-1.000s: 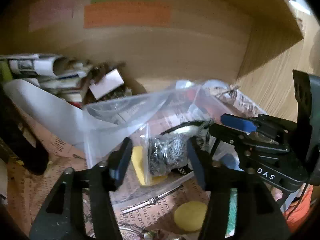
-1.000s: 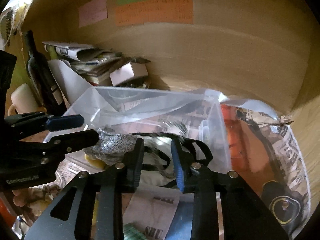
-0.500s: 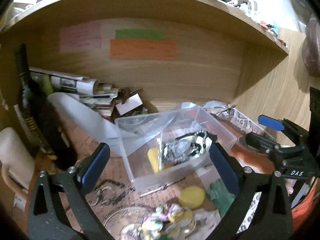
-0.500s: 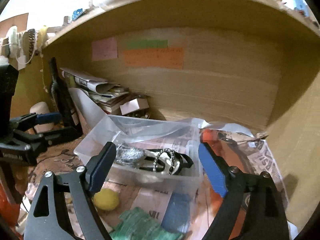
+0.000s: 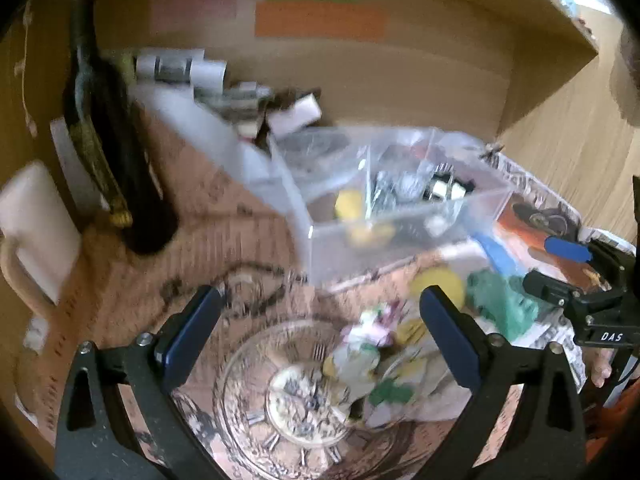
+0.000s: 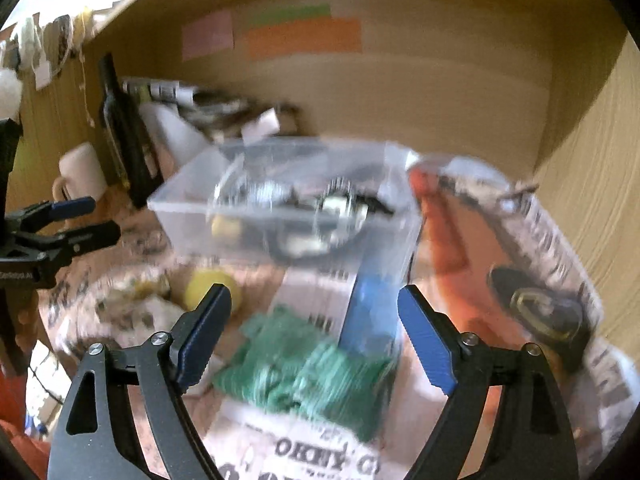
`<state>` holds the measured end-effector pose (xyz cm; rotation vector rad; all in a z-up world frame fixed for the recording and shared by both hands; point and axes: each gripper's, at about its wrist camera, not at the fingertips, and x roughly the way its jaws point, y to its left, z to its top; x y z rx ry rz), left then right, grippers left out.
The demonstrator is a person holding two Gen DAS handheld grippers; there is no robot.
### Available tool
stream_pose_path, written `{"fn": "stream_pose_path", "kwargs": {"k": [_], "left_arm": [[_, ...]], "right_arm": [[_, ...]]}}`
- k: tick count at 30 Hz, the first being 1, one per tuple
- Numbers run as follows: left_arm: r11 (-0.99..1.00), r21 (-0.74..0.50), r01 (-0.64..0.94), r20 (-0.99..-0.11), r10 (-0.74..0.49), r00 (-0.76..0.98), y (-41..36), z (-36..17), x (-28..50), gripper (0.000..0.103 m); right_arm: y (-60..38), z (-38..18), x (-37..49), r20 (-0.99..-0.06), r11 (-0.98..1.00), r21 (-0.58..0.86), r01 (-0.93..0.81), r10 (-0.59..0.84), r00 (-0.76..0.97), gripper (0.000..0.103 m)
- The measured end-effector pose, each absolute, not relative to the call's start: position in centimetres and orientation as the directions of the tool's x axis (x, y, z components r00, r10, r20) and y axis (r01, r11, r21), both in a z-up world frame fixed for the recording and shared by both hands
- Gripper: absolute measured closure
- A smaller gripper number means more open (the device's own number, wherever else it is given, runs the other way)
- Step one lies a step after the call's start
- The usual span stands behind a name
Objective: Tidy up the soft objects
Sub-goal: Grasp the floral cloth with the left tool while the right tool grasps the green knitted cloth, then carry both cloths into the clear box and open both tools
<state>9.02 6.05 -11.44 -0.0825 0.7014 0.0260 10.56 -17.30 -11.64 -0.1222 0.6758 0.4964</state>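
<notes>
A clear plastic box (image 5: 400, 240) (image 6: 248, 236) stands on the newspaper-covered desk and holds a grey knitted piece, a black-and-white item and a yellow sponge (image 5: 348, 204). My left gripper (image 5: 320, 332) is open and empty, low over a glass dish (image 5: 296, 396) and a crumpled floral cloth (image 5: 368, 344). My right gripper (image 6: 312, 332) is open and empty just above a green knitted cloth (image 6: 304, 372) (image 5: 500, 300). A yellow round sponge (image 6: 212, 284) (image 5: 436, 284) lies in front of the box. Both views are blurred.
A dark bottle (image 5: 116, 168) (image 6: 124, 140) and a white mug (image 5: 36, 232) (image 6: 80, 172) stand at the left. Rolled papers and small boxes (image 5: 224, 92) pile against the wooden back wall. A blue strip (image 6: 368, 312) lies by the box.
Both grippers pulled back out of the box and opened wide, leaving the grey piece and black-and-white item inside. They have since dropped lower, toward the dish and the green cloth.
</notes>
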Motion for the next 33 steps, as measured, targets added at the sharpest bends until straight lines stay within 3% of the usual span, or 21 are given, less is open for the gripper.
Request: {"fn": "stream_pose_path", "kwargs": {"k": [3, 5, 11, 12, 14, 17, 22, 24, 27, 33], "left_arm": [[0.994, -0.093, -0.050, -0.679, -0.027, 0.733, 6.5, -13.0, 8.9, 0.007], [0.995, -0.097, -0.037, -0.706, -0.042, 0.707, 6.5, -14.0, 9.2, 0.021], [0.990, -0.140, -0.024, -0.750, -0.090, 0.655, 6.5, -16.2, 9.9, 0.043], [0.990, -0.141, -0.023, -0.744, -0.091, 0.662, 6.5, -16.2, 9.9, 0.045], [0.989, -0.147, -0.006, -0.744, -0.106, 0.660, 6.3, -16.2, 9.8, 0.067], [0.990, -0.144, 0.008, -0.744, -0.114, 0.658, 6.1, -16.2, 9.8, 0.080], [0.987, -0.161, 0.010, -0.731, -0.126, 0.670, 6.0, -15.4, 9.3, 0.089], [0.988, -0.157, 0.008, -0.717, -0.120, 0.686, 6.0, -14.8, 9.0, 0.089], [0.987, -0.160, 0.009, -0.691, -0.119, 0.713, 6.3, -13.5, 8.5, 0.090], [0.989, -0.145, 0.012, -0.631, -0.102, 0.769, 6.5, -10.7, 8.0, 0.090]], "right_arm": [[-17.1, -13.3, 10.6, -0.670, 0.875, 0.062, -0.480, 0.393, 0.629, 0.019], [-17.0, -14.0, 10.5, -0.690, 0.874, 0.069, -0.482, 0.391, 0.610, 0.019], [-16.7, -14.8, 10.1, -0.715, 0.869, 0.030, -0.494, 0.364, 0.597, 0.020], [-16.7, -14.9, 10.0, -0.716, 0.867, 0.025, -0.497, 0.362, 0.596, 0.023], [-16.4, -15.2, 10.1, -0.721, 0.862, 0.028, -0.506, 0.368, 0.587, 0.032], [-16.4, -15.4, 10.2, -0.719, 0.856, 0.049, -0.515, 0.388, 0.576, 0.045], [-16.5, -15.1, 10.0, -0.708, 0.847, 0.079, -0.526, 0.419, 0.568, 0.078], [-16.7, -14.8, 9.9, -0.699, 0.852, 0.079, -0.518, 0.417, 0.580, 0.085], [-16.9, -14.5, 9.8, -0.688, 0.858, 0.069, -0.508, 0.410, 0.598, 0.093], [-17.3, -12.8, 9.7, -0.647, 0.866, 0.062, -0.496, 0.413, 0.641, 0.095]]}}
